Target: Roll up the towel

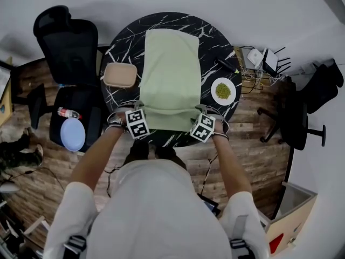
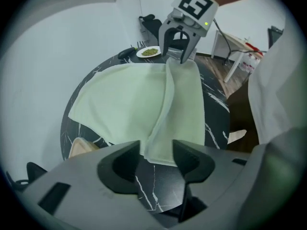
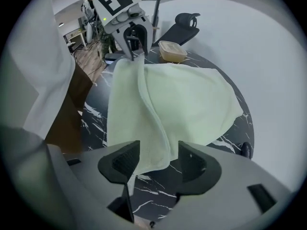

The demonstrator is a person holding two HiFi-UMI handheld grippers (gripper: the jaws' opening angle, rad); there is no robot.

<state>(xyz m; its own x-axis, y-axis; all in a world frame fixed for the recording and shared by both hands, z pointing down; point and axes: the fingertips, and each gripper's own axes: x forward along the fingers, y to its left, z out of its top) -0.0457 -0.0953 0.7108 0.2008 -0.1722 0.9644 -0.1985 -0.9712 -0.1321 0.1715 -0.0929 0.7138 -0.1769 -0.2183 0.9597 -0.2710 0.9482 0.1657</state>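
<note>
A pale green towel (image 1: 170, 74) lies lengthwise on the round black marble table (image 1: 124, 47), its near end turned over in a raised fold that overhangs the near table edge. My left gripper (image 1: 139, 108) is at the fold's left corner and my right gripper (image 1: 200, 112) at its right corner, both pointing steeply down. In the left gripper view the towel (image 2: 139, 104) corner hangs between the left gripper's (image 2: 156, 159) spread jaws, unpinched. In the right gripper view the towel (image 3: 182, 99) corner hangs loose between the right gripper's (image 3: 153, 159) parted jaws.
A tan dish (image 1: 119, 74) sits left of the towel, and a white plate of green food (image 1: 223, 90) and a black object (image 1: 228, 65) to its right. A black office chair (image 1: 67, 47) holding a blue plate (image 1: 73, 134) stands left; another chair (image 1: 302, 112) stands right.
</note>
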